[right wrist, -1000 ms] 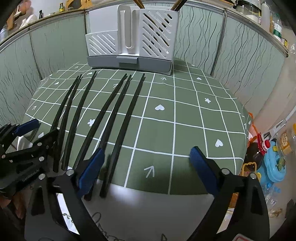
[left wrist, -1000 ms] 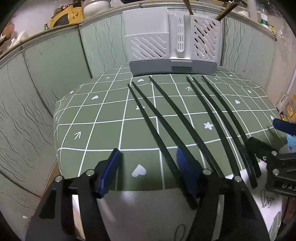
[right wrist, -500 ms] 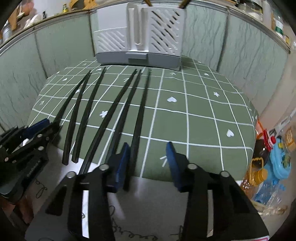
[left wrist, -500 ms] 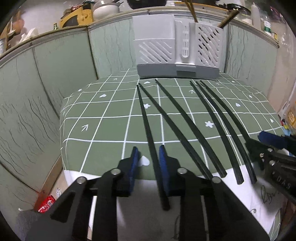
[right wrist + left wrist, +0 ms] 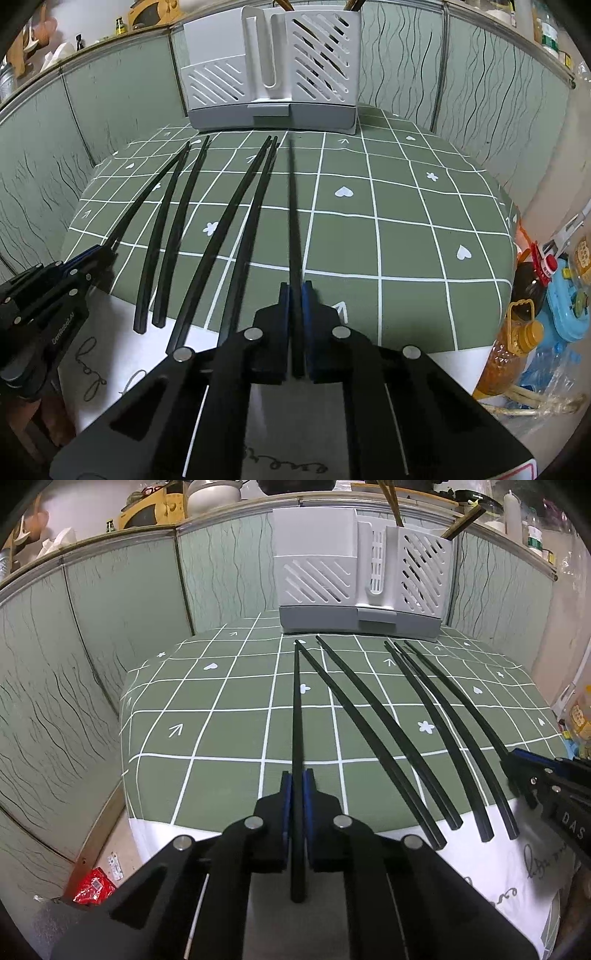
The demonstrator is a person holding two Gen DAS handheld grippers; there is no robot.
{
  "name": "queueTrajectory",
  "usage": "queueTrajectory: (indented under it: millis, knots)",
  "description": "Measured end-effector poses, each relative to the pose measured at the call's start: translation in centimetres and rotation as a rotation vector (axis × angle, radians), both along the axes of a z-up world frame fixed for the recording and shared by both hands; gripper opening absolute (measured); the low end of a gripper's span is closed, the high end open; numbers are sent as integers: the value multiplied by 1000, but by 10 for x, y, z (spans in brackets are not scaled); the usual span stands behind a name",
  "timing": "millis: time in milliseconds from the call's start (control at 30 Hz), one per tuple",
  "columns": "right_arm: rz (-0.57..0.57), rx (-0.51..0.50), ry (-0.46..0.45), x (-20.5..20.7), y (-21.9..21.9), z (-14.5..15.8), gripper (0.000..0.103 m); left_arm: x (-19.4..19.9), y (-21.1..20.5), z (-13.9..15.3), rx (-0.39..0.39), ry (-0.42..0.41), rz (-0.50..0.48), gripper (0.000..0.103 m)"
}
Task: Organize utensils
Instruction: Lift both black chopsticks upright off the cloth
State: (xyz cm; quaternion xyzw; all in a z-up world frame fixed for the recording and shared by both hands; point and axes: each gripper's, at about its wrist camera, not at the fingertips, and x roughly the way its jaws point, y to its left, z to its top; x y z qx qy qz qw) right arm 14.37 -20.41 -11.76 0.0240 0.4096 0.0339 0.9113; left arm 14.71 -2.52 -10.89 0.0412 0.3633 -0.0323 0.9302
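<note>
Left wrist view is showing the left tongs (image 5: 297, 781) squeezing tight on the outermost black chopstick (image 5: 296, 716). A moment ago these tongs were standing wide open with nothing in them, and now the blue pads are pressing on both sides of the stick near its thick end. Right wrist view is showing the same change: the right tongs (image 5: 296, 295) were wide open too, and now they are pinching another black chopstick (image 5: 293, 206).

So each hand is now holding one stick, and I think the picking-up part is done. Carrying them to the white utensil holder (image 5: 360, 587), far ahead of both tongs at the back of the green checked surface (image 5: 221, 746), is probably coming next. Four more chopsticks (image 5: 413, 738) are lying flat between the two tongs, waiting.

Some writing is showing. The right tongs are wearing white letters "DAS" in the left view. The left tongs are carrying a small white word in the right view, too blurry to read surely. Curly black writing is sitting on the white cloth edge under the tongs, and I cannot read it.
</note>
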Motion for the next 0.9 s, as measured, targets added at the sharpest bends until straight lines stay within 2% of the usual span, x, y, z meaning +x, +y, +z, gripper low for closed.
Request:
queueTrajectory:
  millis: [367, 667, 900]
  knots:
    - [2, 30, -22, -5, -6, 11, 6, -2, 11, 11, -48, -10, -13, 6]
    - [0, 44, -56, -10, -14, 33, 6, -4, 21, 34, -85, -28, -19, 6]
    - [-4, 56, -123, -15, -20, 62, 6, -9, 29, 56, -117, -58, -30, 6]
